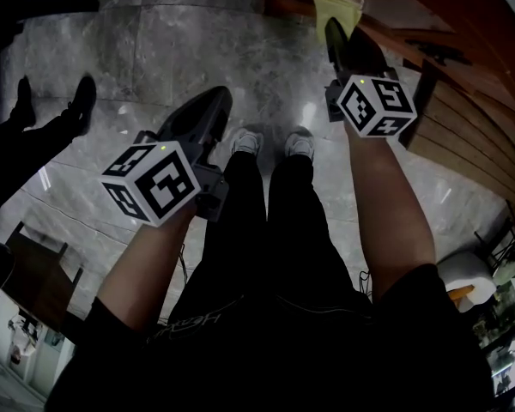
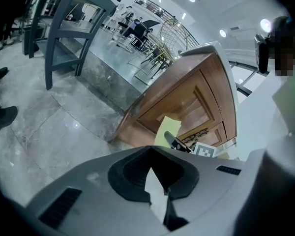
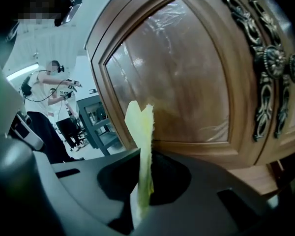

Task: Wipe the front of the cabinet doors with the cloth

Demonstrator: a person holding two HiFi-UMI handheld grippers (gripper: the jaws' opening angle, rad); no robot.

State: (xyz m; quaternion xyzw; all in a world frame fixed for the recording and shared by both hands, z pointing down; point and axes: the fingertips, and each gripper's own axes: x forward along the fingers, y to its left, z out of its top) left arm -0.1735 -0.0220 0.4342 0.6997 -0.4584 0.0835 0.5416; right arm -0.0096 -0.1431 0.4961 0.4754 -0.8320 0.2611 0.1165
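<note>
My right hand-held gripper (image 3: 140, 200) is clamped on the yellow cloth (image 3: 140, 132). The cloth stands up from the jaws as a thin folded edge in front of the lower left corner of the cabinet door (image 3: 206, 149). I cannot tell from any view whether it touches the wood. The door's raised frame runs round a glossy panel (image 3: 177, 68) with a wrinkled clear film on it. To the right, the ornate metal handles (image 3: 268, 58) stand along the door's edge, well apart from the cloth. Left of the door's outer edge the room opens out — pale floor, a grey shelf unit (image 3: 101, 124) and a person (image 3: 42, 90) standing some way off.

My left hand-held gripper (image 2: 162, 195) has its jaws together with nothing between them. I hold it beside my left leg, well apart from the cabinet (image 2: 187, 102). In its view the gripper's own body cuts off the cabinet's lower right part.

In the head view the cabinet fills the upper right and runs out of the picture, and its top is dark and hard to read. The grey marble floor (image 1: 154, 41) lies open ahead of my shoes (image 1: 275, 142). At the left a second pair of dark shoes (image 1: 79, 101) stands on it — their wearer is lost in shadow.
</note>
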